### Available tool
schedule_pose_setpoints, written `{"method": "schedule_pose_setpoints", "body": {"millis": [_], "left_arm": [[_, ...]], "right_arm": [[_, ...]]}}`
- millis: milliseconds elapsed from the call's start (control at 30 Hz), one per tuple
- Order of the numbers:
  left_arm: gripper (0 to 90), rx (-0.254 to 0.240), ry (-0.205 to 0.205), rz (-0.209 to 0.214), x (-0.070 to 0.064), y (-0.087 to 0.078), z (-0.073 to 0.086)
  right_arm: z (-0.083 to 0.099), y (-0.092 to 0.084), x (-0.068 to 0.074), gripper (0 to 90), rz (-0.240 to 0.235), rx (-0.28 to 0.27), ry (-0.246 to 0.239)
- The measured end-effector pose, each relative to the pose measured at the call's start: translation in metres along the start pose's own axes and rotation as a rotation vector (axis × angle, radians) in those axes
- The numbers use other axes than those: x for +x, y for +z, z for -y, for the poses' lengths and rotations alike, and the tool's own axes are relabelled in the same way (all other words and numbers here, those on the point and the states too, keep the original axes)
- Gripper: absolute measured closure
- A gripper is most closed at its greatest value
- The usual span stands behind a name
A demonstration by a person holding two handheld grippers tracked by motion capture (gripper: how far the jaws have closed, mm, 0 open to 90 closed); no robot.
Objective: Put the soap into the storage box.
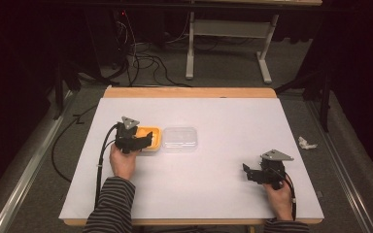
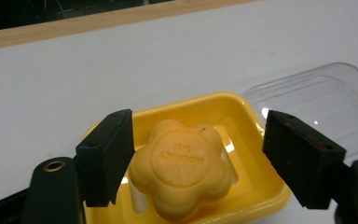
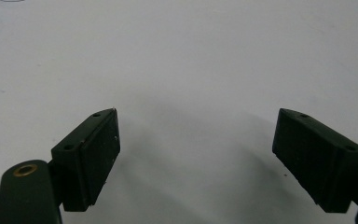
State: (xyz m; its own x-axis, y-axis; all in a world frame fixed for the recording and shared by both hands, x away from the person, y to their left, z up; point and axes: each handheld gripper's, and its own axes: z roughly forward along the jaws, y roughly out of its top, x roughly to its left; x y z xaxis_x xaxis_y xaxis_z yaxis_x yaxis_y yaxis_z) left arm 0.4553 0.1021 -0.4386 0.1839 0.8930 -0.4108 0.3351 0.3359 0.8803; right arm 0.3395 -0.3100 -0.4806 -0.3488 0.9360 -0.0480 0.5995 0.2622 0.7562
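Here the left gripper has its jaws spread around the soap in the yellow dish.

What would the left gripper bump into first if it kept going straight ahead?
Most likely the flower-shaped soap lying in the yellow dish. The left gripper has its jaws apart on either side of it, apparently not pressing.

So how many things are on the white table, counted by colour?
Yellow: 2, the soap dish and the flower-shaped soap lying in it.
Clear: 1, the lid beside the dish.
Black: 2, the left hand-held gripper and the right hand-held gripper.
Total: 5
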Motion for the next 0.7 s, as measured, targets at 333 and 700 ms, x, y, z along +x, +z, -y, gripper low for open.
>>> {"method": "schedule_pose_setpoints", "body": {"millis": [333, 700], "left_arm": [[25.2, -0.039, -0.055, 0.061, -0.008, -0.025, -0.006], [24.1, -0.066, -0.072, 0.099, -0.014, -0.043, -0.004]], "right_arm": [[0.002, -0.005, -0.006, 14.3, -0.003, -0.047, 0.063], [0.003, -0.005, -0.006, 14.7, -0.006, -0.055, 0.07]]}}
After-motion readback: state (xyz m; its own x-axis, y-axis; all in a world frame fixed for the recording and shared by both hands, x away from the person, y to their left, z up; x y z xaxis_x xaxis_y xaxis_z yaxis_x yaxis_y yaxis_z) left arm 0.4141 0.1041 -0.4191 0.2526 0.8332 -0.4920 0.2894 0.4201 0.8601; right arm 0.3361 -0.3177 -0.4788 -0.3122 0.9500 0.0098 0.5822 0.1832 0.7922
